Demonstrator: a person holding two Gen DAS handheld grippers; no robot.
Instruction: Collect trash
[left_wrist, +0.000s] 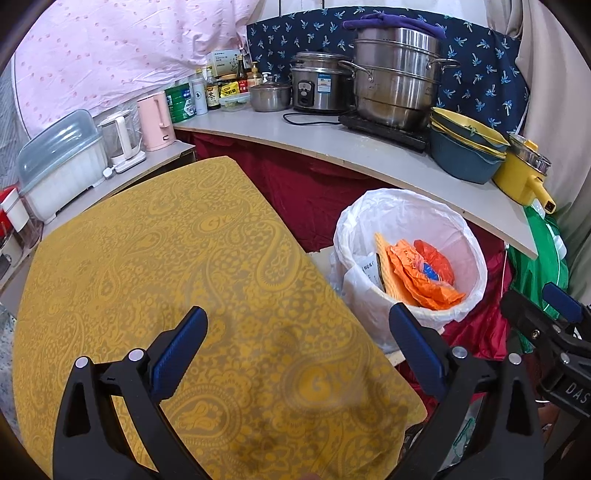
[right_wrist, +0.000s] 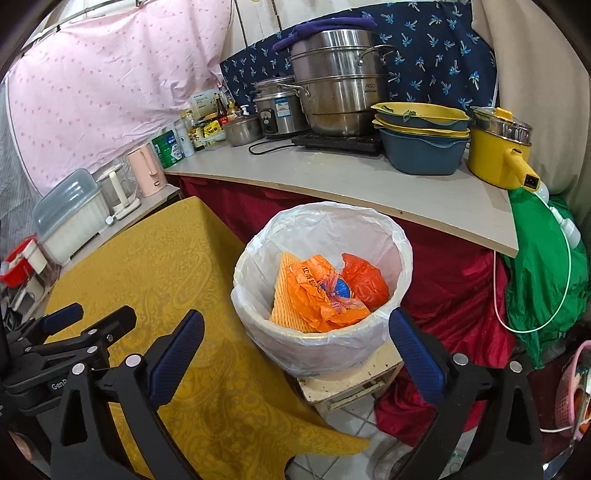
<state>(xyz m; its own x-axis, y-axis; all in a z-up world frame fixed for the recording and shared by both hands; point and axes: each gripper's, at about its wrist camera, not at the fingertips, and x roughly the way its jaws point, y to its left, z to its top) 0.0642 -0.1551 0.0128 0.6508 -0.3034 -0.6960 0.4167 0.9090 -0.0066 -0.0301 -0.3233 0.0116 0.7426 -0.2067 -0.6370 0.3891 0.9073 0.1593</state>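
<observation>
A bin (right_wrist: 325, 214) lined with a white bag stands on a low cream stool (right_wrist: 347, 380), just right of a table under a yellow patterned cloth (right_wrist: 147, 266). Inside lie crumpled orange plastic bags (right_wrist: 317, 288), a redder bag (right_wrist: 364, 277) and a yellow mesh sheet (right_wrist: 284, 306). My right gripper (right_wrist: 296, 316) hangs open in front of the bin's near rim, nothing between its fingers. My left gripper (left_wrist: 297, 314) is open and empty over the tablecloth (left_wrist: 166, 258), with the bin (left_wrist: 369, 206) to its right. Each gripper shows at the edge of the other's view.
A grey counter (right_wrist: 332, 177) behind the bin carries steel pots (right_wrist: 340, 85), a rice cooker (right_wrist: 277, 110), stacked basins (right_wrist: 421, 147) and a yellow pot (right_wrist: 495, 155). Red cloth (right_wrist: 454, 288) hangs beneath it. A green bag (right_wrist: 546, 273) and a pink basket (right_wrist: 569, 391) sit at right. Kettles (right_wrist: 144, 170) stand left.
</observation>
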